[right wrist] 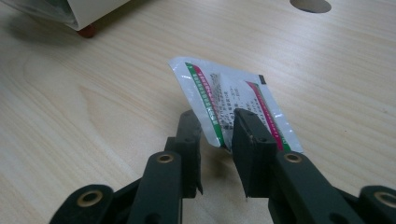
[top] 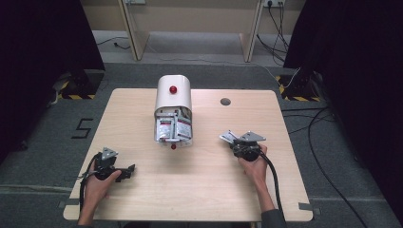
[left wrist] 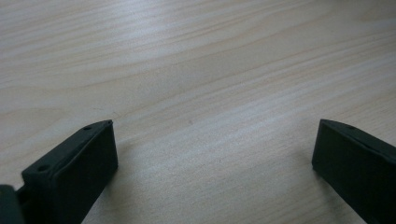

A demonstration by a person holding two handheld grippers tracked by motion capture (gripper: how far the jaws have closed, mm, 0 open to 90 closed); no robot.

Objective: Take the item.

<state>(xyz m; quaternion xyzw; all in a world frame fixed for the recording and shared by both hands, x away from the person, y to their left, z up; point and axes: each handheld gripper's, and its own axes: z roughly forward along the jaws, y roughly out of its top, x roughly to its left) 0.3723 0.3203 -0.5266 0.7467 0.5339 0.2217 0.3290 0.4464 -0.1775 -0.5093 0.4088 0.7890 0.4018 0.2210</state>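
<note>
Letting the sachet go cleanly looked like the step in hand: the right hand-held gripper (right wrist: 219,123) stood released, its jaws parted wider than the thin sachet (right wrist: 233,93), whose near edge sat loose between them while its far end tilted up off the surface (top: 199,190). Doing it well probably meant spreading the jaws a little more and drawing straight back toward 6 o'clock, so that neither pad dragged the foil along. The sachet lay at about 4 o'clock from the white box (top: 173,92), well apart from it, with other sachets (top: 172,128) showing in the box's open end. The left hand-held gripper (left wrist: 215,135) rested wide open and empty near the surface's 7 o'clock corner.
</note>
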